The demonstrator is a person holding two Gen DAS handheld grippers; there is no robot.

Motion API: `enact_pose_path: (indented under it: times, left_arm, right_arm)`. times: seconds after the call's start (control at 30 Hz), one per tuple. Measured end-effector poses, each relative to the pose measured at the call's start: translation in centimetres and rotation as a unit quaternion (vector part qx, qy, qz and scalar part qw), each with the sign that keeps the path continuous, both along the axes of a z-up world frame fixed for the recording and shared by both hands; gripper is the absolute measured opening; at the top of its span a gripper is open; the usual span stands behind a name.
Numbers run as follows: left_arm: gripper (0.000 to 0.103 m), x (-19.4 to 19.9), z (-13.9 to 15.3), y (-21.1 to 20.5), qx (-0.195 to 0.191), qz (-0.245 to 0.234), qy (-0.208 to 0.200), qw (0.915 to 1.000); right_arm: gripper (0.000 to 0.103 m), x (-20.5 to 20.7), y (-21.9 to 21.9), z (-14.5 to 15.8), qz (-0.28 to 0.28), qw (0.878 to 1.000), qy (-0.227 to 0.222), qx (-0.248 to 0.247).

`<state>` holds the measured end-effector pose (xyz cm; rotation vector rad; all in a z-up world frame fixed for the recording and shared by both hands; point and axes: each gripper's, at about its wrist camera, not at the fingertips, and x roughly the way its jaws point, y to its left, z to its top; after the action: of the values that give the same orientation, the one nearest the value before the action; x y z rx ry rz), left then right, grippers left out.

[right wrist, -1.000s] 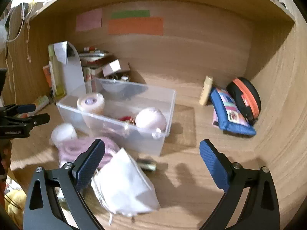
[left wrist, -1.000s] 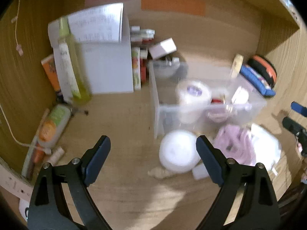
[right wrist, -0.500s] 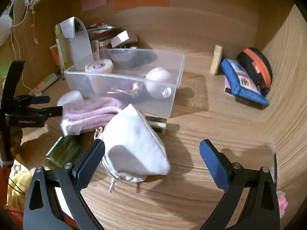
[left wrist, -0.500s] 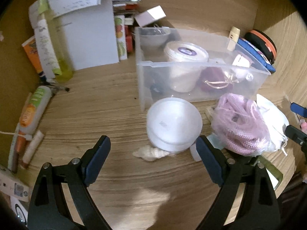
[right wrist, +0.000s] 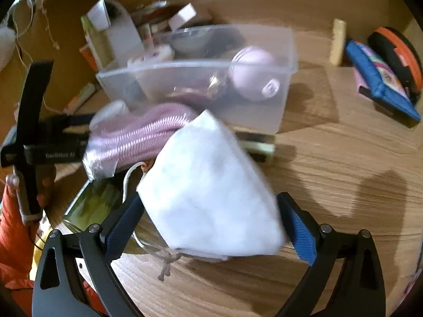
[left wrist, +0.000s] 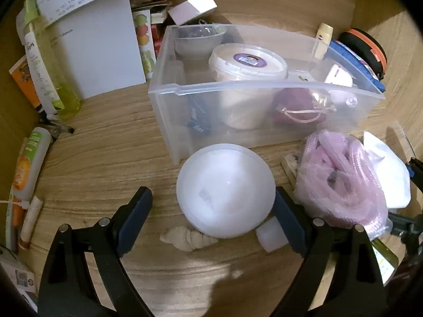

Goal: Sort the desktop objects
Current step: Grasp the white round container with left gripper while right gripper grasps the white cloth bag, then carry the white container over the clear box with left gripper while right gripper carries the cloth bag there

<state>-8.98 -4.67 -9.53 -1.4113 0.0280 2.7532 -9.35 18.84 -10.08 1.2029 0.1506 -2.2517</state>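
A clear plastic bin [left wrist: 169, 89] stands on the wooden desk and holds a white tub [left wrist: 248, 63], a bowl, a red pouch and a pink ball [right wrist: 251, 71]. A white round jar [left wrist: 224, 190] lies in front of it, between the fingers of my open left gripper [left wrist: 211, 219]. A small seashell [left wrist: 187, 237] lies beside the jar. A pink bagged tube [left wrist: 341, 179] lies to its right. My open right gripper [right wrist: 208, 224] straddles a white drawstring pouch [right wrist: 211, 185]; its fingers are apart from it.
A white folder [left wrist: 95, 39], a yellow-green bottle [left wrist: 50, 74] and boxes stand at the back left. Tubes [left wrist: 29, 158] lie at the left. A blue pouch [right wrist: 380, 84] and an orange-black case [right wrist: 399, 52] lie at the back right. A green glass jar [right wrist: 90, 206] lies under the pink tube.
Both grippers have moved forward and down. The white jar now sits between the left fingers, and the white pouch between the right fingers. Both stay open.
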Motion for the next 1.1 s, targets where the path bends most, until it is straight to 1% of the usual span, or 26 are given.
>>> enact_pose_path:
  times: [0.1, 0.13, 0.2, 0.23, 0.27, 0.3, 0.33, 0.4, 0.5, 0.6, 0.8, 0.9, 1.1]
  left_arm:
    - [0.091, 0.0, 0.1, -0.1, 0.002, 0.002, 0.006, 1.0]
    - [0.091, 0.0, 0.2, -0.2, 0.001, 0.003, 0.01, 0.9999]
    - [0.087, 0.0, 0.3, -0.1, -0.003, 0.002, 0.017, 0.9999]
    - [0.081, 0.1, 0.3, -0.1, -0.002, -0.002, 0.019, 0.9998]
    - [0.075, 0.0, 0.3, 0.0, 0.0, -0.007, 0.018, 0.9998]
    - [0.071, 0.0, 0.2, 0.1, 0.001, -0.013, 0.018, 0.9998]
    - [0.065, 0.0, 0.2, 0.2, -0.002, -0.017, 0.017, 0.9997]
    - [0.065, -0.1, 0.1, 0.3, -0.005, -0.018, 0.018, 0.9997]
    - [0.065, 0.0, 0.1, 0.1, -0.003, -0.018, 0.018, 0.9997]
    - [0.065, -0.1, 0.3, 0.1, -0.003, -0.015, 0.027, 0.9995]
    - [0.065, 0.8, 1.3, -0.6, 0.01, -0.001, 0.056, 0.9984]
    - [0.065, 1.2, 1.8, -0.9, 0.023, 0.003, 0.069, 0.9973]
    - [0.065, 1.8, 3.0, -0.8, 0.04, 0.006, 0.086, 0.9955]
  right_arm:
    - [0.098, 0.3, -0.9, 0.0, 0.017, 1.0, 0.011, 0.016]
    - [0.096, 0.5, -1.3, -0.2, 0.019, 0.999, 0.017, 0.029]
    - [0.087, 0.9, -1.9, -0.3, 0.025, 0.998, 0.033, 0.049]
    - [0.085, 1.2, -2.1, -0.4, 0.03, 0.997, 0.041, 0.057]
    - [0.079, 1.5, -2.2, -0.4, 0.034, 0.996, 0.047, 0.061]
    - [0.077, 1.5, -2.1, -0.4, 0.035, 0.996, 0.049, 0.061]
    - [0.072, 1.6, -1.9, -0.3, 0.034, 0.996, 0.051, 0.061]
    - [0.06, 1.6, -1.5, -0.1, 0.03, 0.996, 0.053, 0.057]
    - [0.053, 1.6, -0.4, 0.1, 0.02, 0.998, 0.047, 0.042]
    - [0.049, 1.7, 0.4, 0.5, 0.001, 0.998, 0.055, 0.044]
    - [0.049, 1.9, 1.4, 1.8, -0.025, 0.994, 0.086, 0.06]
    - [0.049, 2.1, 2.3, 2.9, -0.044, 0.992, 0.104, 0.065]
    - [0.049, 1.6, 2.7, 4.3, -0.061, 0.989, 0.119, 0.054]
